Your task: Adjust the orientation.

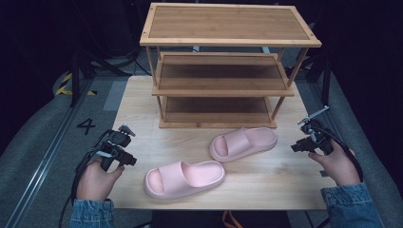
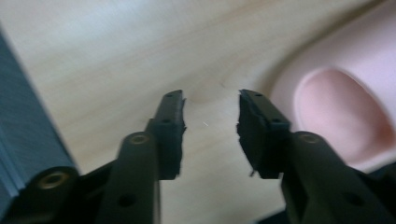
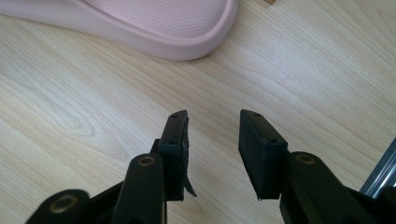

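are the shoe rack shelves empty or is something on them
Empty: all three tiers of the shoe rack show bare wood; both pink slippers lie on the table.

My table (image 1: pixel 266 185) is pale wood with a fine grain and a smooth, faintly satin face. On it stands a three-tier rack (image 1: pixel 228 28) of warmer, slatted wood. In front of the rack lie two pink slippers (image 1: pixel 185 178) (image 1: pixel 243 143), matt and rubbery-looking; the one nearer the rack has a finely dotted footbed. My left gripper (image 2: pixel 210 102) and right gripper (image 3: pixel 212 116) have matt black plastic jaws with brass-coloured rivets.
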### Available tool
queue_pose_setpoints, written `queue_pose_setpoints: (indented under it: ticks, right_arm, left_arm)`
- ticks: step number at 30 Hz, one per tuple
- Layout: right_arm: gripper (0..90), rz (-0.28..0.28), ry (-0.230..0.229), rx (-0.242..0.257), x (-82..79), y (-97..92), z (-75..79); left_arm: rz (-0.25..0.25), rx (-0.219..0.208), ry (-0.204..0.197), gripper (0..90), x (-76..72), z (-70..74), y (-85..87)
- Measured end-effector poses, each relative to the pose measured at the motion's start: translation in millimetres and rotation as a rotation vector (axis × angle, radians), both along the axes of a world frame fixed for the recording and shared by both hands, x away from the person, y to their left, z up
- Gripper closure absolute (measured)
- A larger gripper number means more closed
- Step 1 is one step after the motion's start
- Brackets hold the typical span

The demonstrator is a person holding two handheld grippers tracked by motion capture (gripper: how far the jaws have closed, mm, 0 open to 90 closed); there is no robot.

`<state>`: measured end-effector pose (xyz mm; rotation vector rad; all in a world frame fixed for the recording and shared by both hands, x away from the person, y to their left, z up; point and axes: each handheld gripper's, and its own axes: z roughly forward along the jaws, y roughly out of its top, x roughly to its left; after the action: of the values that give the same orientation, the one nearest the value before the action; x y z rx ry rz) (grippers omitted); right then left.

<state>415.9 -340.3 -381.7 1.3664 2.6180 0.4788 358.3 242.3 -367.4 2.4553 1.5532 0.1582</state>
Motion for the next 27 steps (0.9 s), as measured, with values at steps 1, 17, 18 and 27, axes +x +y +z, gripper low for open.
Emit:
queue_pose_setpoints:
  ticks: [1, 17, 18, 27]
  right_arm:
    - [64.0, 0.007, 0.0, -0.001, 0.2, 0.9, -0.8]
    - [60.9, 0.041, 0.005, 0.005, -1.2, 12.9, -1.5]
    - [60.8, 0.044, 0.002, 0.009, 0.9, 14.8, 1.3]
    - [59.3, 0.084, -0.015, 0.013, 8.5, 27.9, 4.1]
  left_arm:
    - [0.006, -0.027, 0.003, 70.8, 0.0, 1.3, 0.7]
    - [-0.126, -0.077, 0.094, 82.8, -14.3, 3.4, -26.8]
    - [-0.108, -0.067, 0.108, 82.8, -16.5, -1.3, -24.8]
    - [-0.219, -0.069, 0.168, 82.9, -34.0, -0.7, -55.4]
